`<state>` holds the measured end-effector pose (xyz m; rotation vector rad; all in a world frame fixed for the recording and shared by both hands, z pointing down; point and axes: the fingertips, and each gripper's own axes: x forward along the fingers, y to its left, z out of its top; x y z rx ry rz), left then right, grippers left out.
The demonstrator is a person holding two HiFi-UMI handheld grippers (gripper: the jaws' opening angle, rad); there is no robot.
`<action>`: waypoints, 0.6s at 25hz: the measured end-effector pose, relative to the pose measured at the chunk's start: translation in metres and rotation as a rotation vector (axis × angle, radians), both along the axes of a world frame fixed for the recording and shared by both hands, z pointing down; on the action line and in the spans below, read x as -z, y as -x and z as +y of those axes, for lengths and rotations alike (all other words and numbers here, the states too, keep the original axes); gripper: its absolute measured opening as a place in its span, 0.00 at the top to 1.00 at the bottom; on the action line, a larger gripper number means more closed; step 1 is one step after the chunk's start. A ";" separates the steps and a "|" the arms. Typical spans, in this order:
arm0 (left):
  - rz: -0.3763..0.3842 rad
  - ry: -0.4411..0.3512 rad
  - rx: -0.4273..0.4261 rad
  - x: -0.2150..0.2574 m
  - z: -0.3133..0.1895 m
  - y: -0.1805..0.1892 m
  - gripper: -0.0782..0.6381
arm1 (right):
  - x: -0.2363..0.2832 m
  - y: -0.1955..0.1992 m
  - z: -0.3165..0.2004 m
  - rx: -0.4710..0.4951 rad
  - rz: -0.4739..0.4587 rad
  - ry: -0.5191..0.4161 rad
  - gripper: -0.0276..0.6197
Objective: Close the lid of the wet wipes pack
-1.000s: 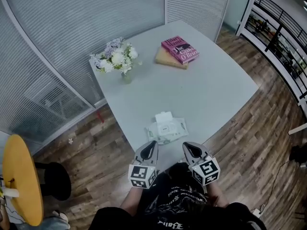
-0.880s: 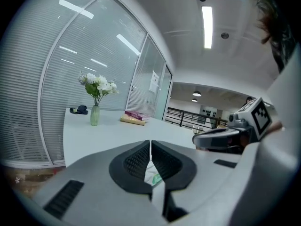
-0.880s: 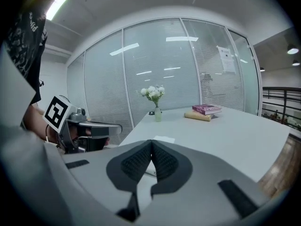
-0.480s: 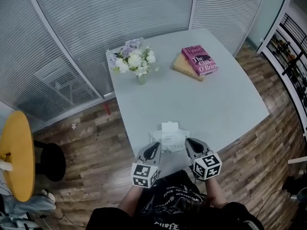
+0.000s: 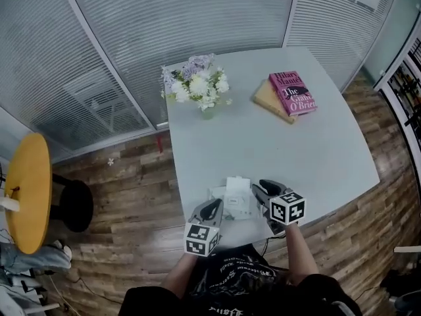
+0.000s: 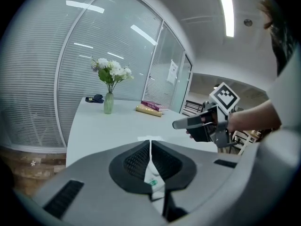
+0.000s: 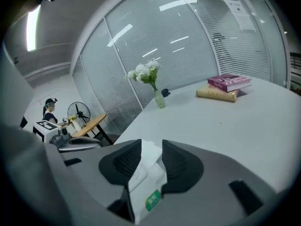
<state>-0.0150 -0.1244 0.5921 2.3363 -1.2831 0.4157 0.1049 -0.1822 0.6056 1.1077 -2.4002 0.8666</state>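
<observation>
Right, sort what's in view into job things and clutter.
Job: wet wipes pack, its open lid, left gripper, right gripper (jaws opening, pack showing between them).
Lying about: flower vase, two stacked books, yellow round table.

Smooth matt table [image 5: 296, 150], crinkly plastic wet wipes pack [image 5: 237, 200], wood-plank floor [image 5: 131, 176].

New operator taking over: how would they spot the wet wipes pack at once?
Find the pale table by the blinds. At its near edge, right in front of the person, lies the wet wipes pack. It is the only flat, soft white packet, its flap lid raised, while the flower vase and stacked books sit at the far side.
</observation>
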 end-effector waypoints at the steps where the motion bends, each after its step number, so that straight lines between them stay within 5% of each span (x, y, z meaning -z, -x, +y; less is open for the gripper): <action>1: -0.005 0.010 0.006 -0.004 -0.002 0.000 0.87 | -0.005 0.001 -0.007 0.008 -0.013 0.024 0.75; 15: -0.051 0.108 0.044 -0.041 -0.008 -0.010 0.87 | -0.062 0.016 -0.041 0.172 -0.054 0.299 0.72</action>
